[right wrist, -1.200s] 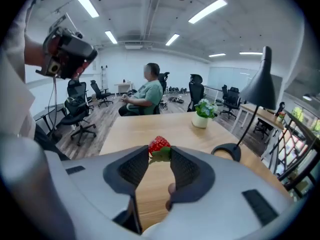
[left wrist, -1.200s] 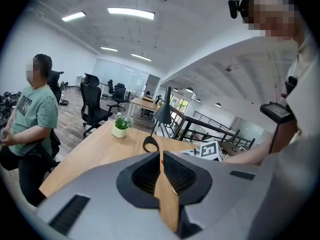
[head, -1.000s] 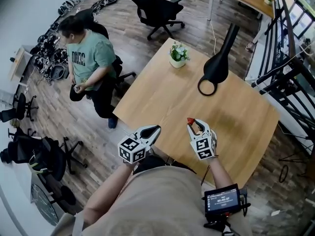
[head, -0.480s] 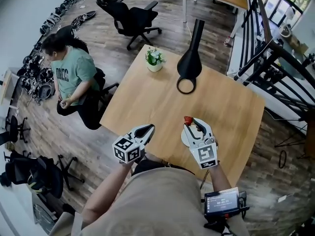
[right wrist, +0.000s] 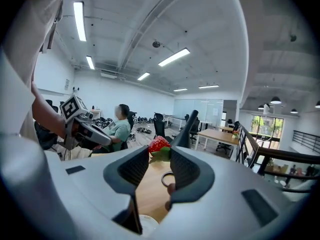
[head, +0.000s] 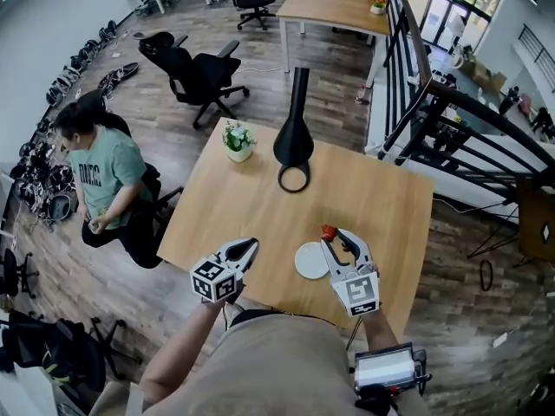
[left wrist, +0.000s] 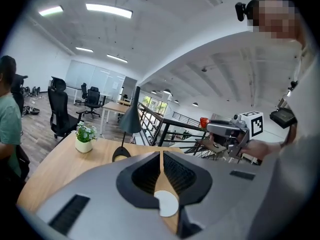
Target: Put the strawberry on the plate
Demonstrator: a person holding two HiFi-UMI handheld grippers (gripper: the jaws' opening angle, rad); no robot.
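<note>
A small white plate lies on the wooden table near its front edge. My right gripper hovers just right of the plate, shut on a red strawberry at its jaw tips. In the right gripper view the strawberry sits pinched between the jaws, leaves down, with the plate low beneath. My left gripper hangs at the table's front edge, left of the plate, jaws together and empty. Through their slit the left gripper view shows the plate.
A black vase lies on the table with its ring end toward me, and a small potted plant stands at the far left corner. A person in a green shirt sits left of the table. A black railing runs along the right.
My right gripper has risen with the strawberry, and the plate, hidden at first, now shows to its left. The left gripper has shifted along the front edge.
</note>
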